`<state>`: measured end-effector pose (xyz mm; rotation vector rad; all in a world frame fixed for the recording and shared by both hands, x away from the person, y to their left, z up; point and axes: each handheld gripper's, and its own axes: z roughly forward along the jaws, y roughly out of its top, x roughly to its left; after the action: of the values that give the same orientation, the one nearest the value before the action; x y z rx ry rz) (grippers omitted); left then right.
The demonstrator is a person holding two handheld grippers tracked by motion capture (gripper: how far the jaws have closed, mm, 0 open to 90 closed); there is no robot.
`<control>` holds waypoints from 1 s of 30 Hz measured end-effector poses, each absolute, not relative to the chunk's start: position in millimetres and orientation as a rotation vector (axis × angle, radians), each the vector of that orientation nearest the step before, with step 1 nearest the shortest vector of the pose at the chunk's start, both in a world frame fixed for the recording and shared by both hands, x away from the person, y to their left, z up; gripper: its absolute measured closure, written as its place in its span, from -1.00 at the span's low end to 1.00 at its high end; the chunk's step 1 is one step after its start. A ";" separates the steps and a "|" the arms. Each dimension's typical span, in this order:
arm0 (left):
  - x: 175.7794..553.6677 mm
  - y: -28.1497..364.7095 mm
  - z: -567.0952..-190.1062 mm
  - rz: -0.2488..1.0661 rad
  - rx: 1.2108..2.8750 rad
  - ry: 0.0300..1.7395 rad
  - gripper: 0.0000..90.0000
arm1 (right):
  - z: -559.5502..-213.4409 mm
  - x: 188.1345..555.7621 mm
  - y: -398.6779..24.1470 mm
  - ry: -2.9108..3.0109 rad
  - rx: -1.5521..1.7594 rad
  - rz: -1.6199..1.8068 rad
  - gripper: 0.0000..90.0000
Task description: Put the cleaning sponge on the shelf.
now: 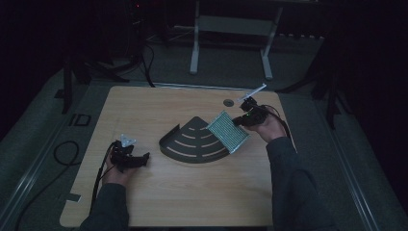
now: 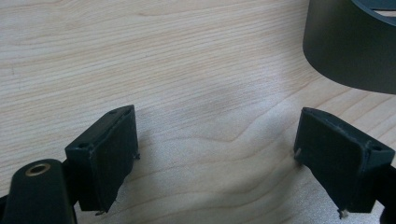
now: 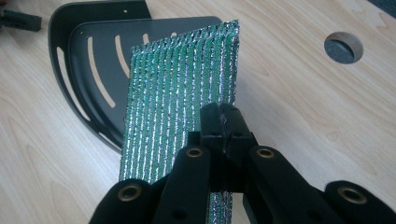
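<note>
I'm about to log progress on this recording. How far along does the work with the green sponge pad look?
Done: the right gripper is shut on the green sponge pad, lifted off the table. In hand: the pad hangs over the edge of the black corner tray. Left: setting it down in the tray, probably. The left gripper rests open beside the tray.

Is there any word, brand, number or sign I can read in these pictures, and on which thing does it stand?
None: no readable text or sign on the green and silver pad, the black slotted corner shelf, the wooden table or either gripper.
</note>
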<state>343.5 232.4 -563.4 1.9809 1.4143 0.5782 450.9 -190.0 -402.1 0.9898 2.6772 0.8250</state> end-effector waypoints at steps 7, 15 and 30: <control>343.5 232.4 -563.4 0.578 1.981 1.414 -0.69 | -404.8 460.0 -182.7 2.669 0.995 0.815 0.99; 343.5 232.4 -563.4 0.578 1.981 1.414 -0.69 | -410.2 469.0 -175.6 2.676 1.007 0.804 0.99; 343.6 232.4 -563.4 0.577 1.981 1.414 -0.69 | -430.0 480.2 -158.4 2.700 0.995 0.774 0.99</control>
<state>343.6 232.4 -563.4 1.9809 1.4138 0.5773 480.2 -158.4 -430.0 0.9946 2.6999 0.7742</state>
